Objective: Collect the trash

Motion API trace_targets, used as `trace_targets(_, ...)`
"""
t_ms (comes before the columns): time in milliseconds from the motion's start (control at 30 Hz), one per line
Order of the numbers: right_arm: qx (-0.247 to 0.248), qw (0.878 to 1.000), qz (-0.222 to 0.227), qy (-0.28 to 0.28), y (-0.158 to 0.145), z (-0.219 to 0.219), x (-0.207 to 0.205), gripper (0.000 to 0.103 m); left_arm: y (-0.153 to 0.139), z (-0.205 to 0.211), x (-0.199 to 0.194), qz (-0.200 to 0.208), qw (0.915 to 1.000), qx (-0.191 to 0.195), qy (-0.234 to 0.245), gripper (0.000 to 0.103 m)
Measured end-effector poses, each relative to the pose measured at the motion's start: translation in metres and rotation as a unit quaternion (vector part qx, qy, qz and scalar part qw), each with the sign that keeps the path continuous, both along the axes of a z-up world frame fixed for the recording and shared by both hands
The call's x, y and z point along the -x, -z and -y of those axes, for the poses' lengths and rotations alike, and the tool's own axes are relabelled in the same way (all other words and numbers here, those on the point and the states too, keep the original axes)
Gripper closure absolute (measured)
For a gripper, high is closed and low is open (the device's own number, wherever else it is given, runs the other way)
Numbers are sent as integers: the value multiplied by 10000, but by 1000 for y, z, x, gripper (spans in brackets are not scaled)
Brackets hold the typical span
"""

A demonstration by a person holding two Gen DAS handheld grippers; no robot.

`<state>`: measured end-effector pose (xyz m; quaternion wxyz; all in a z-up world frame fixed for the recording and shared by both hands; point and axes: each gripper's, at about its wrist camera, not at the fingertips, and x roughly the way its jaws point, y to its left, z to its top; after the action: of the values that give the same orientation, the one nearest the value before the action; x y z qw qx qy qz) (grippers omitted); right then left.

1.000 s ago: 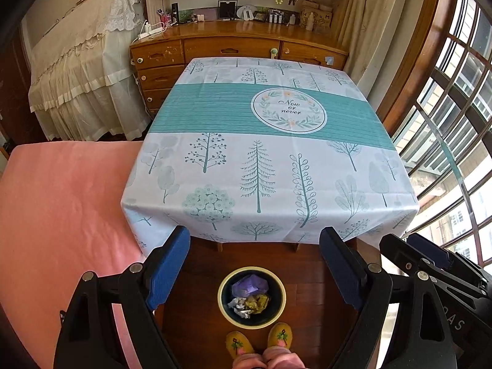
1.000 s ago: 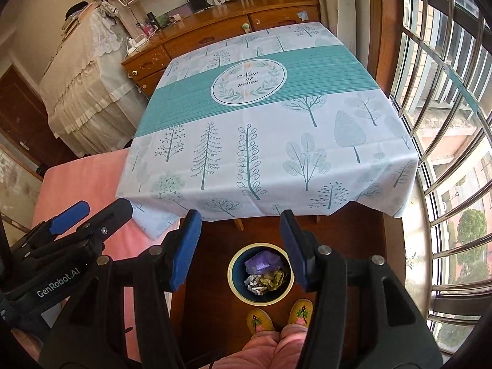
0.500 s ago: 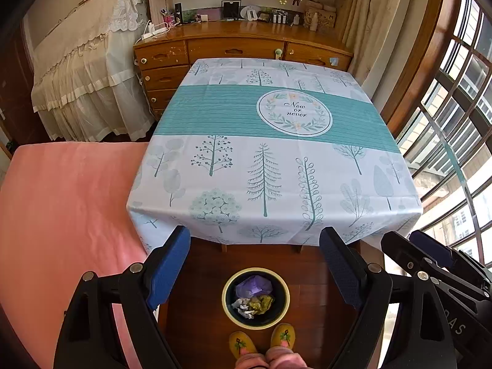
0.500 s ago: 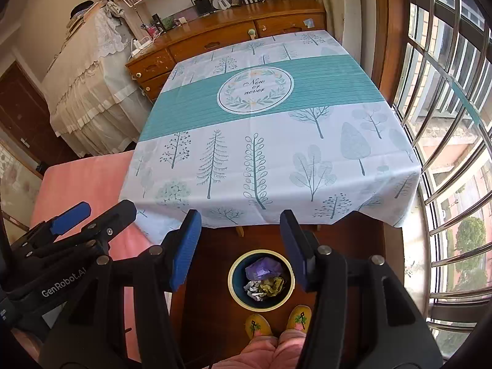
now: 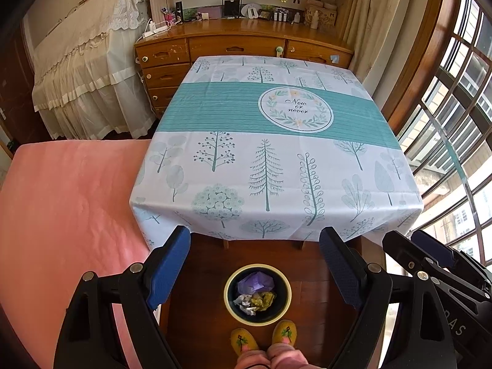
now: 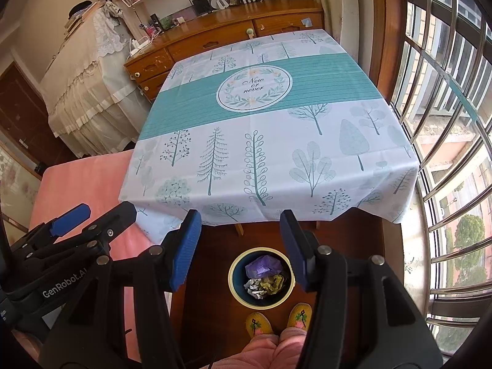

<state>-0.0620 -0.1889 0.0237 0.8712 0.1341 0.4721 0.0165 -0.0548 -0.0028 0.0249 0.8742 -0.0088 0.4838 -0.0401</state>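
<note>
A round bin with a pale rim stands on the wood floor before the table. It holds purple trash, white crumpled paper and yellow-green trash. My left gripper is open and empty, high above the bin. My right gripper is open and empty, also high above it. The right gripper shows at the right edge of the left wrist view; the left gripper shows at the left of the right wrist view.
A table under a tree-print cloth stands ahead. A pink bed lies left. A wooden dresser stands behind. Barred windows are at right. My slippered feet stand by the bin.
Both grippers have risen and pulled back a little; the table and bin look smaller and lower in view. Jaws stay open and empty.
</note>
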Motion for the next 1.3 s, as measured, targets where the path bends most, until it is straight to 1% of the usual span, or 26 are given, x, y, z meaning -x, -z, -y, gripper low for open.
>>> trace_targets(1300,9,10000,32,-19,0,2,3,53,-2,0,10,20,10000,-45,5,17)
